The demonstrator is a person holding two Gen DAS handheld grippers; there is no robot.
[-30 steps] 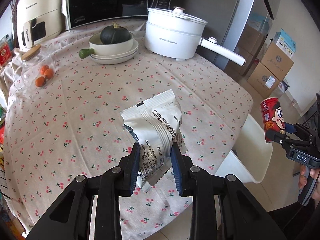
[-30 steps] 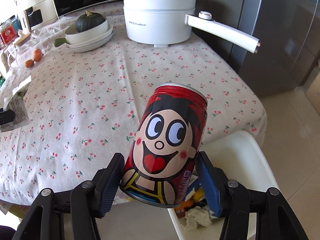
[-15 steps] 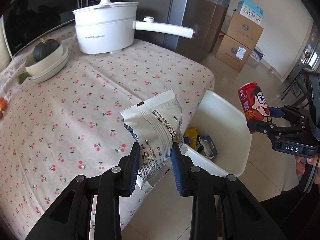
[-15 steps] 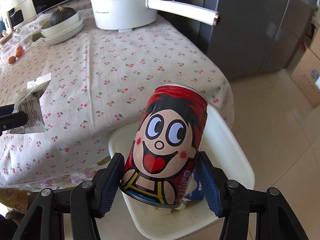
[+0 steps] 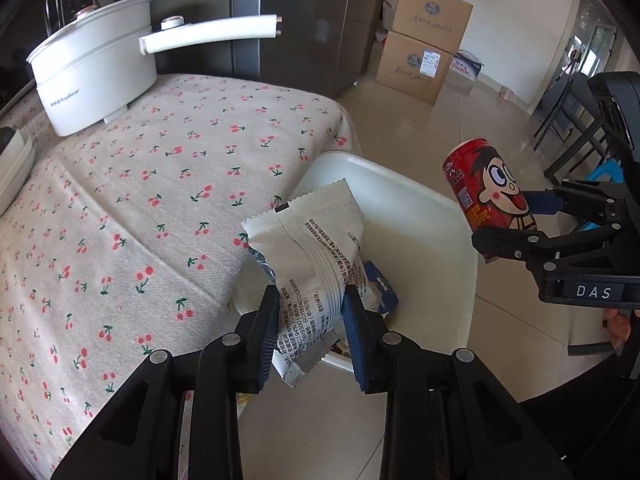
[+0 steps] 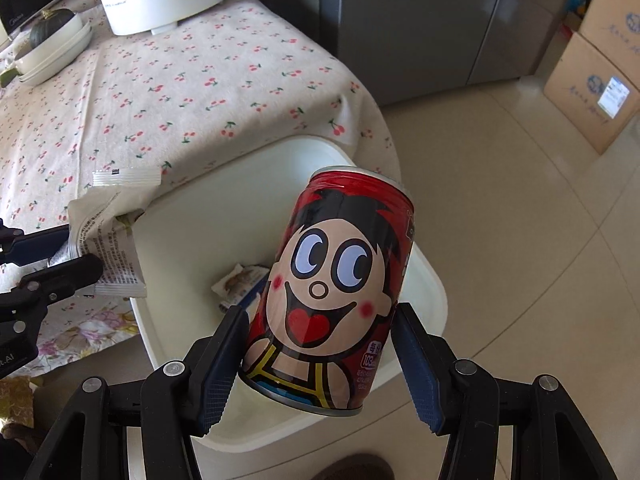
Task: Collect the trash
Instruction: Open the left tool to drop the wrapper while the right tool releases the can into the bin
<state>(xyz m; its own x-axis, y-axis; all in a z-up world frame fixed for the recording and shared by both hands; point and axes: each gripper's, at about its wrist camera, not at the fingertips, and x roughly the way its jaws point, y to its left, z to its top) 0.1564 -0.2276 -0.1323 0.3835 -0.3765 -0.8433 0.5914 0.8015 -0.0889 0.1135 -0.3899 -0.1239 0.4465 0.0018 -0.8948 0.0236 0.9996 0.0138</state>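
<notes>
My left gripper point(image 5: 310, 312) is shut on a white snack wrapper point(image 5: 316, 248), held over the near edge of a white bin point(image 5: 432, 248) that stands on the floor against the table. My right gripper point(image 6: 320, 356) is shut on a red drink can point(image 6: 332, 280) with a cartoon face, tilted and hanging above the bin point(image 6: 192, 240). The left wrist view shows the can point(image 5: 488, 196) over the bin's far side, to the right of the wrapper. In the right wrist view the wrapper point(image 6: 108, 232) sits at the bin's left rim.
The bin holds several wrappers point(image 6: 240, 284). On the table under its cherry-print cloth point(image 5: 140, 200) are a white pot with a long handle point(image 5: 92, 80) and a bowl with a squash point(image 6: 52, 40). A dark fridge point(image 6: 420, 20) and cardboard boxes point(image 5: 420, 64) stand on the tiled floor.
Both grippers have swung from over the table to over the bin and sunk lower. Each keeps the same hold, the left on the wrapper, the right on the can.
</notes>
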